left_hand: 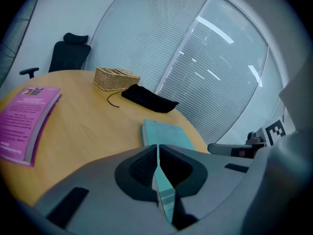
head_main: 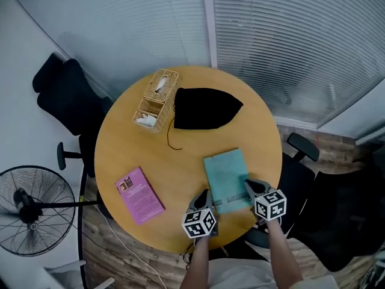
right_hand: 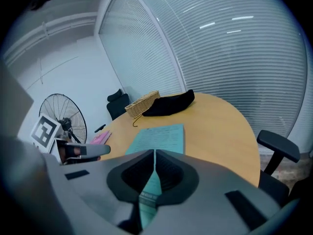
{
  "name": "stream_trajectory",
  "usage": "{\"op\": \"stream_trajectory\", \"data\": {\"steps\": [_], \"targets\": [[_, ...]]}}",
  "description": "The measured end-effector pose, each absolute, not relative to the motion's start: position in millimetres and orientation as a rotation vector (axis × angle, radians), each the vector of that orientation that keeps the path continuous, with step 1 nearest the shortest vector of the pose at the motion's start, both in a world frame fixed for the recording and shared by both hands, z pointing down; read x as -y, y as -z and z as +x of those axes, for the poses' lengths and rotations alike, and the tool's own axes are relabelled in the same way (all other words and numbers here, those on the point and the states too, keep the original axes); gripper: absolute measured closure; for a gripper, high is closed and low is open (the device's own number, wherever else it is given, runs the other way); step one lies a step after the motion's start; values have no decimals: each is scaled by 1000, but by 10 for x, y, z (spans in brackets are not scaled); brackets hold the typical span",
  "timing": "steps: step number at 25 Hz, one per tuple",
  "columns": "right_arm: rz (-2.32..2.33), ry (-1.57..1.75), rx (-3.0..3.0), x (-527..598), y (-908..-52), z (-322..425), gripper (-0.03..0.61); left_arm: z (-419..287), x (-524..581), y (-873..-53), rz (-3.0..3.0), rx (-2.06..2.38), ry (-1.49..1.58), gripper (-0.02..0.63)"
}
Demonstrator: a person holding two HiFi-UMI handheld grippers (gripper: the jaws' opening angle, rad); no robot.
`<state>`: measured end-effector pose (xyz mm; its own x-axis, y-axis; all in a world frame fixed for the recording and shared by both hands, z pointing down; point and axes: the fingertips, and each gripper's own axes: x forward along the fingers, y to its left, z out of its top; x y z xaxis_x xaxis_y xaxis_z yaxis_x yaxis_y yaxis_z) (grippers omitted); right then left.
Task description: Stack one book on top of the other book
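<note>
Tongs on both sides are closed. The left tongs (left_hand: 157, 146) stand pad against pad with only a hairline slit, and nothing is nipped between them; through the hollow behind their tips a strip of the teal book (left_hand: 166, 131) shows underneath; in the head view these tongs (head_main: 204, 195) sit at the lower left corner of that book (head_main: 225, 173), though I cannot tell whether they touch it. The right tongs (right_hand: 154, 152) are likewise pressed together and empty, with teal cover and a small printed patch showing below them; in the head view they (head_main: 249, 185) lie at the book's lower right edge, on it or just beside it; each gripper bears its marker cube, and a forearm (head_main: 283, 257) runs from each to the bottom of the frame.

The teal book lies flat on the round wooden counter (head_main: 180, 155), lower right of centre, near the rim closest to the person; the pink book (head_main: 139, 194) also lies flat, well apart at the counter's lower left, turned at a slant; neither book rests on the other.

Toward the top of the counter a wicker basket (head_main: 157, 100) stands just beside a black pouch (head_main: 204, 108); a thin dark cord (head_main: 171, 138) trails from the pouch toward the middle.

Beyond the counter a black chair (head_main: 66, 95) stands at the upper left and another chair (head_main: 301, 149) at the right; a standing fan (head_main: 30, 209) fills the lower left; window blinds (head_main: 289, 35) run across the top.
</note>
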<state>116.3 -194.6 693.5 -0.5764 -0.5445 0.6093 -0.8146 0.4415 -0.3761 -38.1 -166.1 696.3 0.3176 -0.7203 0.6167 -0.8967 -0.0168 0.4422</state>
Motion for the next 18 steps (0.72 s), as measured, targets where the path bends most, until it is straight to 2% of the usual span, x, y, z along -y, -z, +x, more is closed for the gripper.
{"op": "stream_trajectory", "data": {"steps": [4, 6, 8, 11, 13, 15, 16, 18], "targets": [[1172, -927, 2284, 1942, -7021, 1254, 537, -326, 1631, -7156, 1762, 1437, -283, 566], [1158, -920, 2283, 1940, -7063, 1283, 500, -312, 1635, -7223, 1752, 1433, -285, 484], [1143, -930, 2288, 1925, -7109, 1312, 498, -281, 1642, -7274, 1751, 1421, -295, 450], [1134, -994, 2295, 1933, -7194, 1325, 460, -251, 1674, -7324, 1758, 1406, -312, 405], [1125, -1026, 2286, 1944, -7258, 1313, 395, -225, 1688, -7336, 1765, 1392, -317, 393], [1115, -1047, 2266, 1941, -7335, 1311, 361, -183, 1700, -7348, 1773, 1381, -329, 391], [1110, -1066, 2256, 1937, -7376, 1306, 313, -164, 1709, -7357, 1776, 1378, -340, 389], [1106, -1112, 2247, 1928, -7437, 1284, 288, -139, 1727, -7377, 1780, 1370, -363, 371]]}}
